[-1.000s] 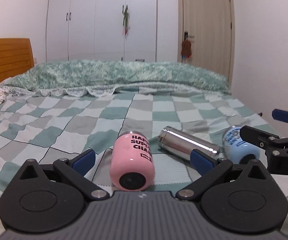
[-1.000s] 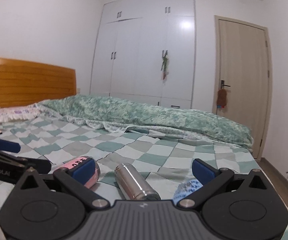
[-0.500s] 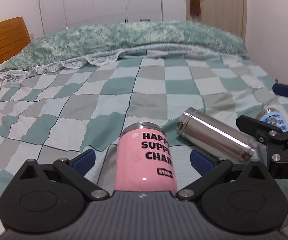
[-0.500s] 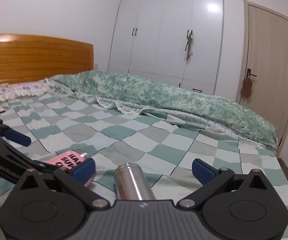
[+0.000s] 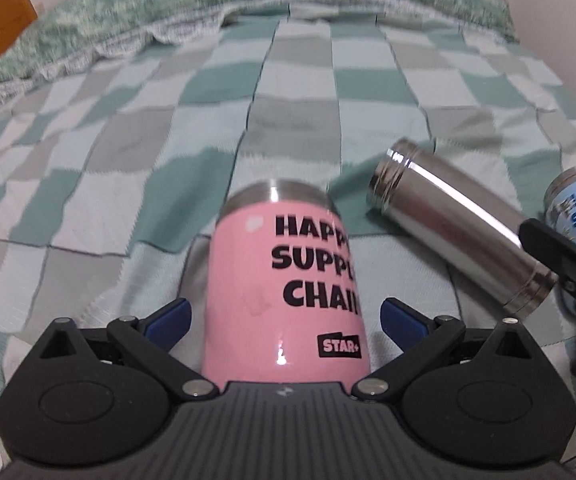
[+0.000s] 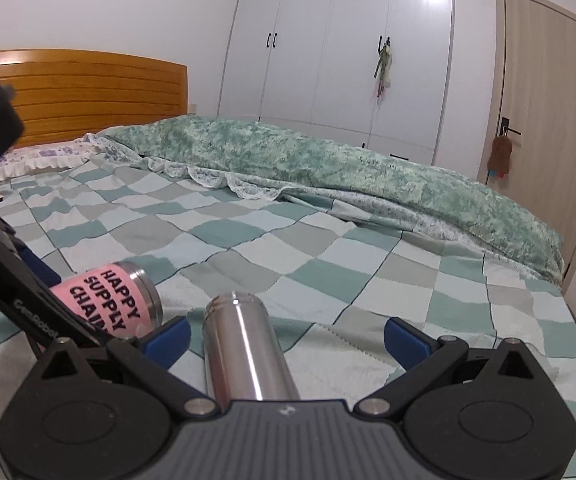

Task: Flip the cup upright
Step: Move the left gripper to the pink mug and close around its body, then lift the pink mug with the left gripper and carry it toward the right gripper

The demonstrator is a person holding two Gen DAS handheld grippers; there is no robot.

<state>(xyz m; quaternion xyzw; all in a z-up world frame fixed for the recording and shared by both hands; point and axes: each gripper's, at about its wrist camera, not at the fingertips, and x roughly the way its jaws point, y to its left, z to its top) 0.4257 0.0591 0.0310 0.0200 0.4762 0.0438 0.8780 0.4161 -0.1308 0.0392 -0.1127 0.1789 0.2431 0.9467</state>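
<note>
The left claw [image 5: 284,316] stands with its blue-tipped fingers apart, one on each side of the pink cup [image 5: 284,288], which lies on its side on the checked blanket [image 5: 136,152] with its steel rim pointing away toward the far end of the bed; neither pad seems to press the wall yet. The right claw [image 6: 286,334] is likewise spread wide, straddling the silver flask [image 6: 248,352], also lying down, and holds nothing. To do this step well, I would judge the left claw should settle a little lower so the pads meet the cup near its widest line, then close squarely and firmly, since the glossy rounded wall could squirt out of a shallow or off-centre pinch. Once it is gripped, lift clear of the soft bedding before rotating, so the base is not dragged into a fold, and set it down on a flat patch because the blanket gives little firm footing. In the left wrist view a blue cup [image 5: 575,208] lies beyond the flask, partly hidden by the right claw, so the swing should stay clear of both.
</note>
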